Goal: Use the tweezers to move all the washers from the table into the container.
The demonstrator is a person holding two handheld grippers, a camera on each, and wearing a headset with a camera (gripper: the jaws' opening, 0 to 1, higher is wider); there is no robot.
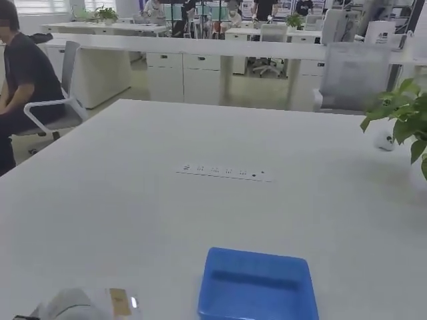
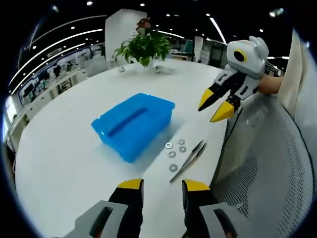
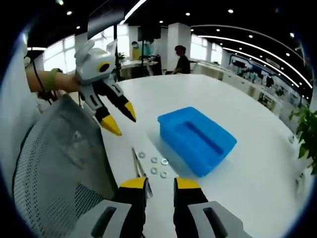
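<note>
White office table [image 1: 133,200] in head view, with the blue rectangular plastic container [image 1: 257,285] at the near edge.

Left gripper view: your left gripper [image 2: 162,191] has its jaws spread with nothing between them. Small silver metal washers [image 2: 174,151] lie loose on the table, between the container and the thin steel tweezers [image 2: 188,159].

Right gripper view: your right gripper [image 3: 160,191] is spread too and empty, with the tweezers just ahead of it.

This looks like the start, with the tweezers not yet picked up. Next you need a clean pinch on them.

White table [image 2: 74,148], blue container [image 2: 132,124], five washers [image 2: 172,154] beside tweezers [image 2: 188,159], potted plant [image 2: 143,47]
</note>
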